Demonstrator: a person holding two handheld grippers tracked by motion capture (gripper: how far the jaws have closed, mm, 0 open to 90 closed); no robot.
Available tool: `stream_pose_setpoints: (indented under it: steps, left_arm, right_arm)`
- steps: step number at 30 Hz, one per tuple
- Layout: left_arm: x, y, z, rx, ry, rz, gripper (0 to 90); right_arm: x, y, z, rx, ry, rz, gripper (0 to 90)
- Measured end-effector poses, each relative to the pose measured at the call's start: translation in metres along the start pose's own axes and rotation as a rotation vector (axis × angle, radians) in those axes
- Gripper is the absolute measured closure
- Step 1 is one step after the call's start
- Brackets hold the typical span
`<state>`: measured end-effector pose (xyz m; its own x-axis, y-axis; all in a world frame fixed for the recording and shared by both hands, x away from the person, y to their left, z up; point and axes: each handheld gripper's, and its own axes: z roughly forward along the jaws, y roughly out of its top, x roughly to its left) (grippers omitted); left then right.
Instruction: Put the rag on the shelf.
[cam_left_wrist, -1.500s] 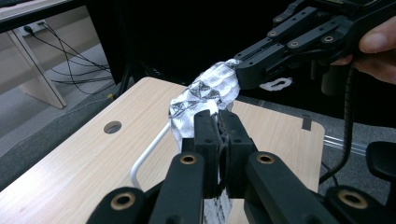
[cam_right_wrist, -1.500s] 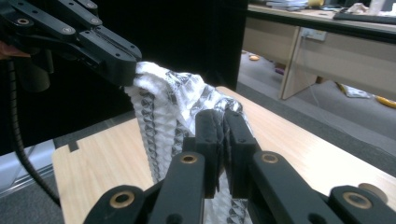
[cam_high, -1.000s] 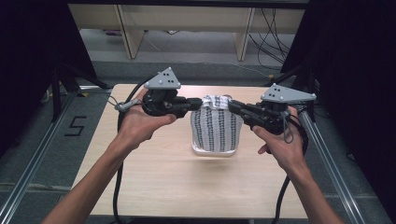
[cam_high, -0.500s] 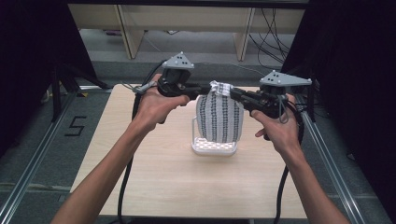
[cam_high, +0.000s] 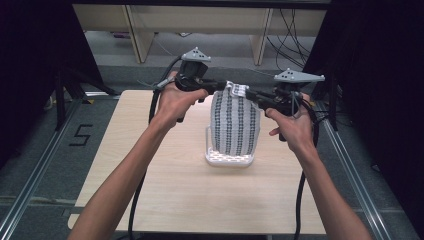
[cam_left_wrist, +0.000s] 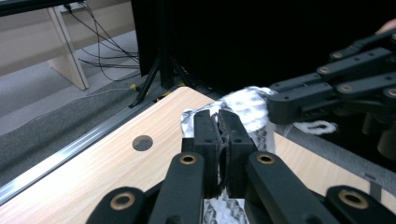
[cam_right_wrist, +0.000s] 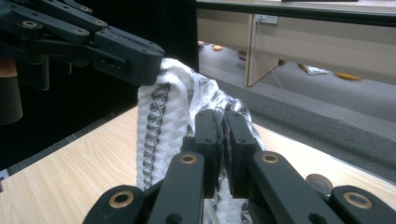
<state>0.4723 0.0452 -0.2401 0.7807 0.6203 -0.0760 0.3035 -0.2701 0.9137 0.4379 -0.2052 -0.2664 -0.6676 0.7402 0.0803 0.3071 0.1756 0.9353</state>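
A white cloth bag with dark patterned stripes (cam_high: 234, 125) hangs stretched tall over a white perforated tray (cam_high: 229, 160) on the wooden table (cam_high: 165, 185). My left gripper (cam_high: 224, 87) is shut on the bag's top edge from the left, and my right gripper (cam_high: 249, 93) is shut on it from the right. In the left gripper view, my jaws (cam_left_wrist: 218, 135) pinch the white fabric (cam_left_wrist: 250, 105), with the other gripper at the right. The right gripper view has my jaws (cam_right_wrist: 219, 135) clamped on the bag (cam_right_wrist: 163, 116).
The table has a round hole (cam_left_wrist: 142, 142) near its far left edge. Metal rails (cam_high: 30, 175) run along both sides of the table. Wooden shelving legs (cam_high: 137, 35) and loose cables (cam_high: 290, 25) stand beyond the table's far edge.
Both grippers have risen and moved away from me with the bag's top, stretching the bag taller above the tray.
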Motion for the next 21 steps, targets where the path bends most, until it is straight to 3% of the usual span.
stream_pose_setpoints:
  steps: [1, 4, 9, 11, 21]
  left_arm:
    - [0.000, 0.000, 0.000, 0.000, 0.000, 0.000, 86.6]
    - [0.011, -0.003, 0.010, 0.002, 0.017, -0.039, 86.6]
    - [0.020, -0.006, 0.021, 0.015, 0.040, -0.057, 86.6]
    - [0.026, -0.008, 0.028, 0.033, 0.051, -0.056, 86.6]
    - [0.038, -0.018, 0.048, 0.045, 0.072, -0.111, 86.2]
  right_arm:
    - [0.000, 0.000, 0.001, 0.012, 0.006, 0.022, 86.0]
    - [-0.005, -0.001, 0.007, 0.010, -0.001, 0.020, 86.0]
    - [-0.014, -0.003, 0.020, 0.023, -0.004, 0.038, 85.9]
    - [-0.018, -0.003, 0.024, 0.042, -0.012, 0.069, 85.9]
    - [-0.037, -0.008, 0.047, 0.102, -0.029, 0.104, 85.1]
